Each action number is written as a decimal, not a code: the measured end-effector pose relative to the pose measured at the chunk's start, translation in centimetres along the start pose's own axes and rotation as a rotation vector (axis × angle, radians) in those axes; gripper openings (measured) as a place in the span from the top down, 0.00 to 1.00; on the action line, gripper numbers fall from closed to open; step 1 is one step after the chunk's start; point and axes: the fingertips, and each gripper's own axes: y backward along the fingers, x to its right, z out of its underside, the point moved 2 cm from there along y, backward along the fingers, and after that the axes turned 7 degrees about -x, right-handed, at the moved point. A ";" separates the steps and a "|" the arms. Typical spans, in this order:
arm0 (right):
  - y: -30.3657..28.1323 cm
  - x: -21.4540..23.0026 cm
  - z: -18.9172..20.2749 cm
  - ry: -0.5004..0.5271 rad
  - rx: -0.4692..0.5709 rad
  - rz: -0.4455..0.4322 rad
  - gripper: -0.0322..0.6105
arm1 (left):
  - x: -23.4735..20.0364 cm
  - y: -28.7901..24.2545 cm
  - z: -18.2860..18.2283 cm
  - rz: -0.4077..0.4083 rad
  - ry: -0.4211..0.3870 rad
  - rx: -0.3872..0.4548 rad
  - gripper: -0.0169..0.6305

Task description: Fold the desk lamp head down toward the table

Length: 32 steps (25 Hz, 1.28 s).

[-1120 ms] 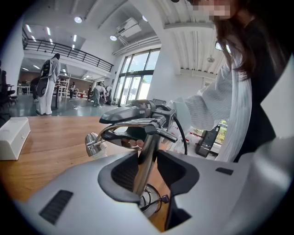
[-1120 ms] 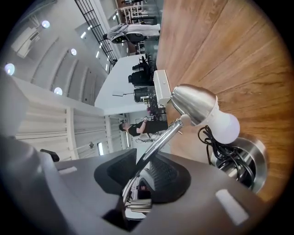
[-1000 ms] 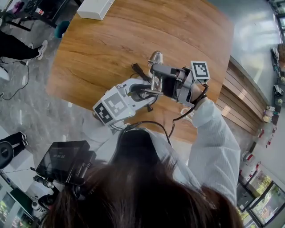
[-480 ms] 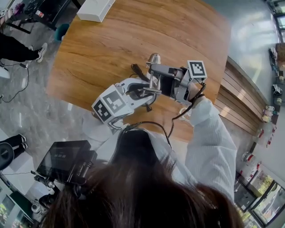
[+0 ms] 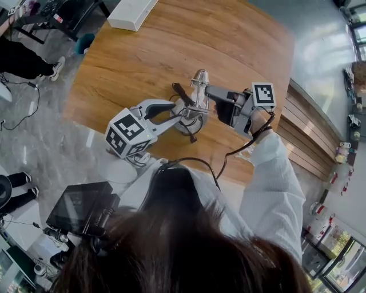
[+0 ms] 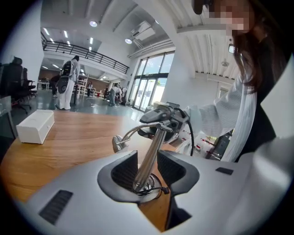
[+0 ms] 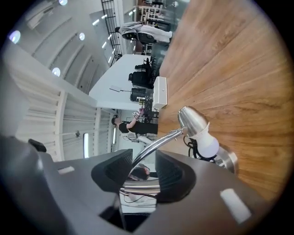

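Note:
A chrome desk lamp (image 5: 195,106) stands on the wooden table (image 5: 240,40). Its curved neck ends in a metal shade (image 7: 193,120) with a white bulb (image 7: 207,143) that points down at the round base (image 7: 228,160). My white left gripper (image 5: 180,111) reaches in from the left. In the left gripper view it (image 6: 148,167) is open, with the upright stem (image 6: 150,153) between the pads and a gap on the right. My dark right gripper (image 5: 213,102) is at the lamp's top from the right. It (image 7: 143,172) is open, and the neck (image 7: 154,148) passes loosely between its jaws.
A white box (image 5: 131,12) lies at the table's far left corner. The lamp's black cord (image 5: 180,91) trails beside the base. A black device with a screen (image 5: 83,206) sits below the near table edge. People stand on the floor at the left (image 5: 23,57).
My left gripper has drawn back to the left, so only its fingertips flank the stem now. The right gripper has shifted slightly right and rolled a little at the neck.

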 end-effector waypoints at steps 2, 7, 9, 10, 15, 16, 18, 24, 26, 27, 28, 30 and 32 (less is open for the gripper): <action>1.1 -1.0 0.3 0.108 0.037 0.051 0.74 | -0.7 1.4 -0.8 -0.018 0.032 0.054 0.77; 2.3 -8.1 1.4 0.547 0.160 0.200 0.81 | -1.1 5.1 -6.4 -0.095 0.058 0.201 0.77; 2.5 -10.8 1.4 0.699 0.244 0.285 0.91 | -0.9 6.1 -9.1 -0.132 0.073 0.263 0.84; 2.5 -12.0 1.4 0.763 0.285 0.324 0.92 | -0.6 6.4 -10.4 -0.143 0.076 0.293 0.86; 2.6 -16.6 2.5 1.006 0.470 0.491 0.95 | 1.3 7.0 -14.9 -0.211 0.038 0.358 0.97; 2.5 -17.4 2.8 1.053 0.500 0.522 0.95 | 1.6 7.0 -15.4 -0.229 0.027 0.365 0.97; 2.1 -18.9 3.4 1.153 0.543 0.587 0.95 | 2.3 6.8 -16.2 -0.258 0.013 0.370 0.97; 2.0 -20.4 3.7 1.289 0.649 0.750 0.95 | 4.0 6.1 -16.8 -0.301 -0.064 0.370 0.97; 2.1 -20.2 3.5 1.285 0.661 0.761 0.95 | 3.9 6.0 -16.8 -0.321 -0.079 0.373 0.97; 2.0 -20.1 3.4 1.282 0.660 0.760 0.95 | 3.8 6.0 -16.8 -0.330 -0.084 0.375 0.97; 1.9 -20.0 3.4 1.280 0.657 0.762 0.95 | 3.7 6.1 -16.8 -0.338 -0.089 0.376 0.97; 1.7 -19.8 3.4 1.286 0.647 0.771 0.95 | 3.5 6.3 -16.9 -0.348 -0.090 0.382 0.97; 1.6 -19.9 3.5 1.293 0.641 0.774 0.95 | 3.6 6.5 -17.1 -0.348 -0.086 0.392 0.97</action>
